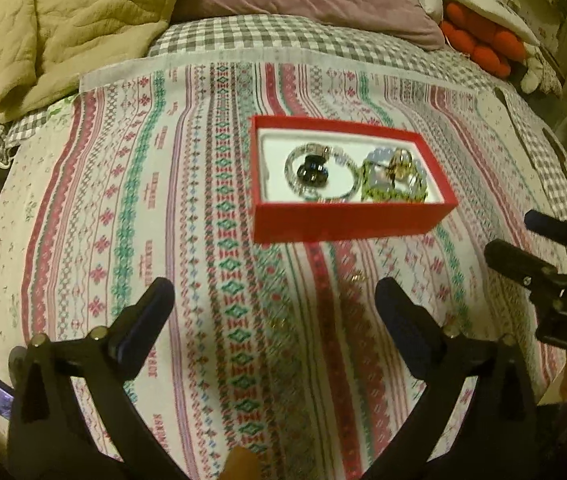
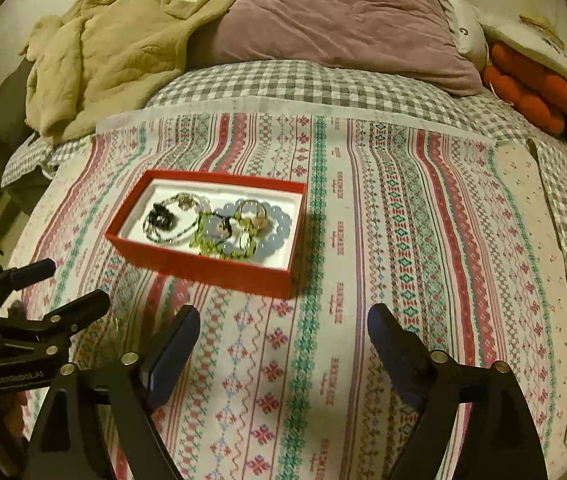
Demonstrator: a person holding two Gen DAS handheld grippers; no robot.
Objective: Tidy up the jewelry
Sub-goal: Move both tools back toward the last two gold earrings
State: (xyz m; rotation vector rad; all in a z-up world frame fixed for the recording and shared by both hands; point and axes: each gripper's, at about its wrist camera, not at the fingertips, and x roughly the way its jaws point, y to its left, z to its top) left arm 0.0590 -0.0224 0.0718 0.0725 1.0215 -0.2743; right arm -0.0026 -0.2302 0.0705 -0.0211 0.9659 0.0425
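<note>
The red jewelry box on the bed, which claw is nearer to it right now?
Hard to call; roughly equal. The left claw hangs open short of the red jewelry box, toward its left end; the right claw hangs open short of its right end. Neither touches it.

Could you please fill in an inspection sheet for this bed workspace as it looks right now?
Surface: patterned striped cloth spread flat over a grey checked bedsheet.
Job's things: red jewelry box, open, white lining; inside lie a clear bead bracelet, a dark piece, a green bead bracelet, pale blue beads and gold rings.
Clutter: nothing seen loose on the cloth.
Grippers: left hand-held gripper open, empty; right hand-held gripper open, empty; both short of the box.
Cables: nothing seen.
Surroundings: beige blanket, mauve pillow, orange plush toy at the head of the bed.
</note>
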